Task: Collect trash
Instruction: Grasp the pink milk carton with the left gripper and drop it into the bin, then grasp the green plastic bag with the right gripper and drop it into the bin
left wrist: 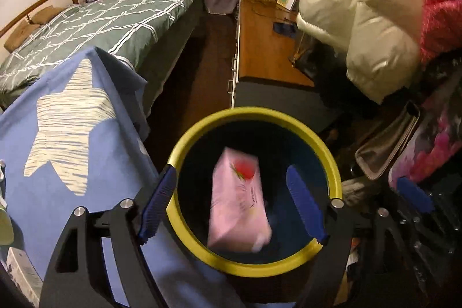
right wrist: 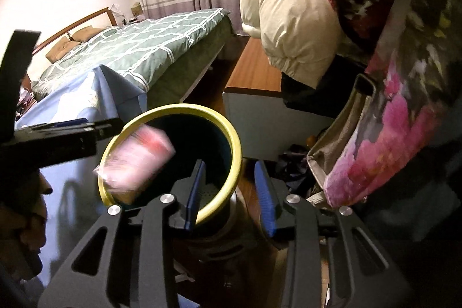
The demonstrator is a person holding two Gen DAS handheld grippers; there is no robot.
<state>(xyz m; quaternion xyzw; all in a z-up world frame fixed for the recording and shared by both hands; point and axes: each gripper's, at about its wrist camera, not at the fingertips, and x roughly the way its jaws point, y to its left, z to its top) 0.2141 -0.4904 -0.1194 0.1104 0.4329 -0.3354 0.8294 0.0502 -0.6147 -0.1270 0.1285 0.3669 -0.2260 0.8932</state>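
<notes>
A dark bin with a yellow-green rim [left wrist: 332,160] stands on the floor beside a blue cloth. A pink tissue pack [left wrist: 239,198], blurred by motion, is inside the bin's mouth, free of both grippers. My left gripper [left wrist: 231,192] is open directly above the bin, its blue pads wide apart on either side of the pack. In the right wrist view the pack [right wrist: 135,160] is at the bin's [right wrist: 231,140] left rim, below the left gripper's arm. My right gripper [right wrist: 229,181] is open and empty over the bin's right rim.
A table with a blue star-print cloth [left wrist: 66,134] lies left of the bin. A green-quilted bed [left wrist: 115,25] is behind it. A wooden cabinet [left wrist: 260,48] and hanging cream and pink coats [left wrist: 361,5] crowd the right side, with a grey bag [right wrist: 340,140].
</notes>
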